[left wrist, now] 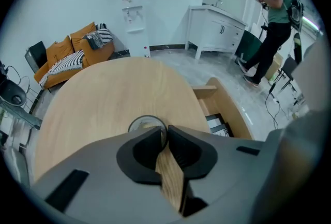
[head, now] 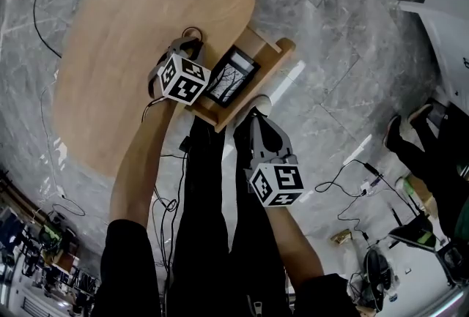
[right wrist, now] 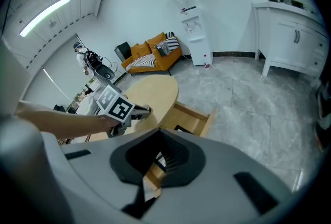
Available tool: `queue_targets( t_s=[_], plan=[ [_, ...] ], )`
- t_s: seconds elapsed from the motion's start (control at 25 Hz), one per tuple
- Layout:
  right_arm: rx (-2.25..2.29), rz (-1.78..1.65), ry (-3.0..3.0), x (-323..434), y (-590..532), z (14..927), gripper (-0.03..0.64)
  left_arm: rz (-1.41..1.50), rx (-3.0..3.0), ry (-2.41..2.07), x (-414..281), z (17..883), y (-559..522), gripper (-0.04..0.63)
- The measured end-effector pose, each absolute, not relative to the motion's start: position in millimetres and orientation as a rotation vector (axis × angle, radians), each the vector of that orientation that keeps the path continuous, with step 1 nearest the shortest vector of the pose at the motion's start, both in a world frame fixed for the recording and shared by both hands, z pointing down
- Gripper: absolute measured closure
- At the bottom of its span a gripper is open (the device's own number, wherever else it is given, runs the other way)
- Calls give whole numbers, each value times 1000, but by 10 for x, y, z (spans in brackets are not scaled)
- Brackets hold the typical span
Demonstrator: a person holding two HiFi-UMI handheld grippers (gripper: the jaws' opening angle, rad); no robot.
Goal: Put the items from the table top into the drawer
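On the oval wooden table [head: 139, 37], close to its right edge, lies a round clear ring-shaped thing [head: 192, 34] [left wrist: 146, 122]. My left gripper [head: 192, 43] [left wrist: 166, 132] points steeply down at it, and its jaws are closed on the ring's near rim. Beside it, the wooden drawer [head: 275, 52] [left wrist: 227, 106] stands pulled out with a black-framed flat item [head: 231, 76] inside. My right gripper [head: 255, 113] [right wrist: 161, 132] hovers by the drawer's front end, shut with nothing in it. The right gripper view also shows the left gripper [right wrist: 139, 110] at the table's edge.
Cables [head: 352, 184] trail over the marble floor on both sides. Another person [head: 429, 154] [left wrist: 276, 16] stands to the right. An orange sofa [left wrist: 77, 55], a water dispenser [left wrist: 133, 11] and a white cabinet [left wrist: 214, 29] line the far wall.
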State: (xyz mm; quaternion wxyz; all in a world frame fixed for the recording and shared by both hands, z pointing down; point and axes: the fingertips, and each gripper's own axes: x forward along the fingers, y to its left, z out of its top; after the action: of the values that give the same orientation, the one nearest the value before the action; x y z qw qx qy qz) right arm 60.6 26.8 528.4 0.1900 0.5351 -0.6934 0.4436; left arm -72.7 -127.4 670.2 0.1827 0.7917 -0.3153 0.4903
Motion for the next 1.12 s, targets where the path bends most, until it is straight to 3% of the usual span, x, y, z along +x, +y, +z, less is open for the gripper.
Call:
queue_targets(
  t_s=[1.12],
  plan=[
    [1491,1274,-1948,753,293,5344,608,1250,2375,-805,-216,6290,-787,555]
  ],
)
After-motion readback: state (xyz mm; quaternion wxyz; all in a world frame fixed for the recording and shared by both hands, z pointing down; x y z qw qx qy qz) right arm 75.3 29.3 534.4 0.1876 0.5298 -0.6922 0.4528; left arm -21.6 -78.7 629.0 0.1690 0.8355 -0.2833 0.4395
